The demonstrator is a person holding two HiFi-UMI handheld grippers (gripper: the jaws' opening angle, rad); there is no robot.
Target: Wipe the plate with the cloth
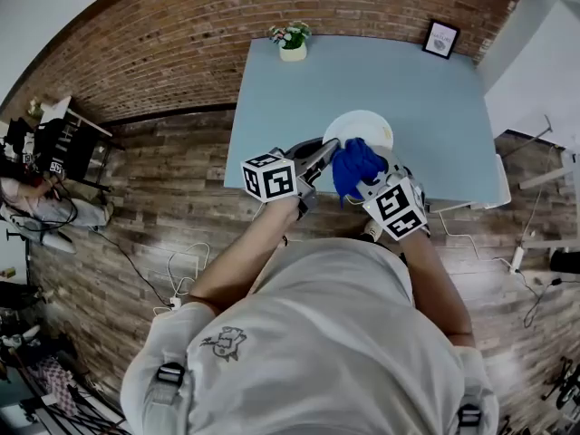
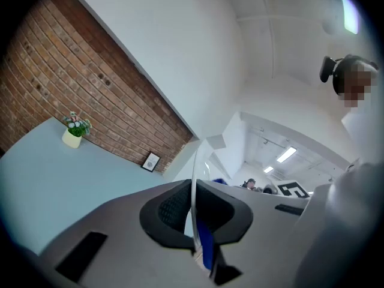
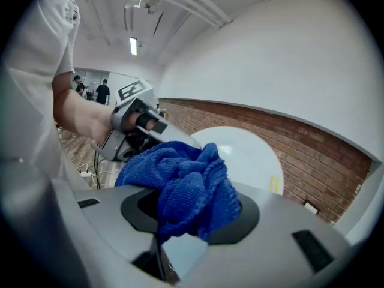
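Observation:
A white plate (image 1: 365, 130) is held in the air over the near edge of the light blue table (image 1: 444, 107). My left gripper (image 1: 317, 159) is shut on its left rim. In the left gripper view the plate (image 2: 195, 179) shows edge-on as a thin white line between the jaws of that gripper (image 2: 195, 212). My right gripper (image 1: 373, 181) is shut on a bunched blue cloth (image 1: 356, 166), which lies against the plate's near side. In the right gripper view the cloth (image 3: 192, 185) bulges out of the right gripper (image 3: 192, 215) in front of the plate (image 3: 243, 155) and the left gripper (image 3: 137, 125).
A small potted plant (image 1: 292, 42) and a framed picture (image 1: 441, 38) stand at the table's far edge by the brick wall. Cables (image 1: 181, 270) lie on the wooden floor at the left. A seated person (image 1: 41, 208) and equipment are at the far left.

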